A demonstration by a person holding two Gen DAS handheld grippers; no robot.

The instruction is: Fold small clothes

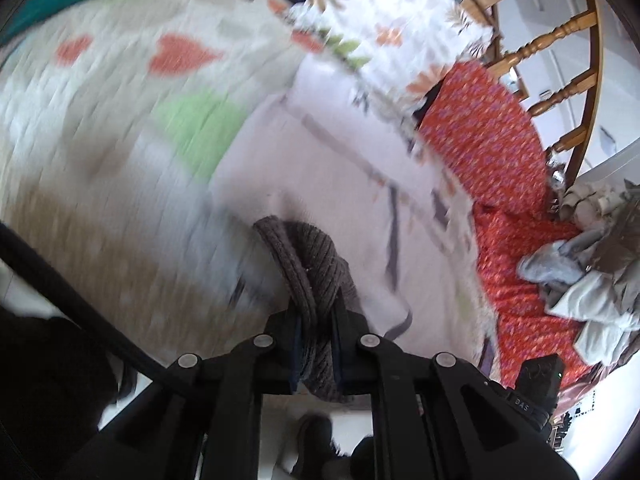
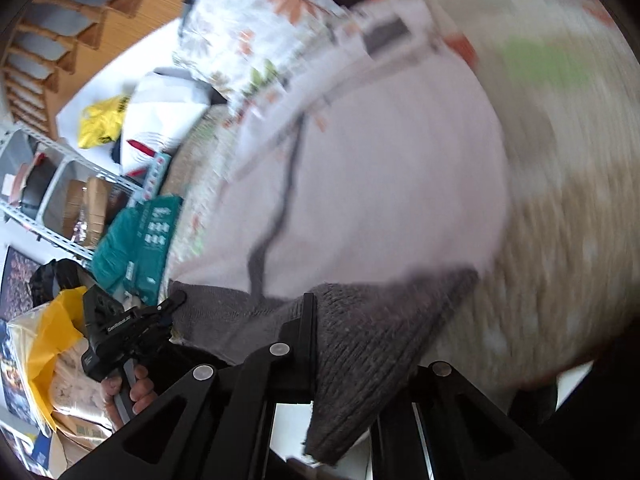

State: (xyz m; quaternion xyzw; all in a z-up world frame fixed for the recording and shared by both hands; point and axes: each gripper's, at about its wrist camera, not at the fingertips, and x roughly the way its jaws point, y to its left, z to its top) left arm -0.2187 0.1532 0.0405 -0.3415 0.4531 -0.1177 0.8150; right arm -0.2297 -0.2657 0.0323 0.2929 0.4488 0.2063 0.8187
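Blurred quilted bedspread [image 1: 100,128] with red hearts and green patches fills both views, a wooden chair [image 1: 560,40] at upper right of the left wrist view. A pale garment with a grey ribbed hem [image 1: 316,264] lies across the centre. The left tool [image 1: 316,320] has clamped tight on a bunched fold of that hem at lower centre. In the right wrist view the right tool [image 2: 344,344] is likewise closed on the hem's ribbed edge [image 2: 360,340], which drapes over its fingers. A floral cloth [image 1: 384,8] lies beyond, and a red patterned cloth [image 1: 500,152] sits right.
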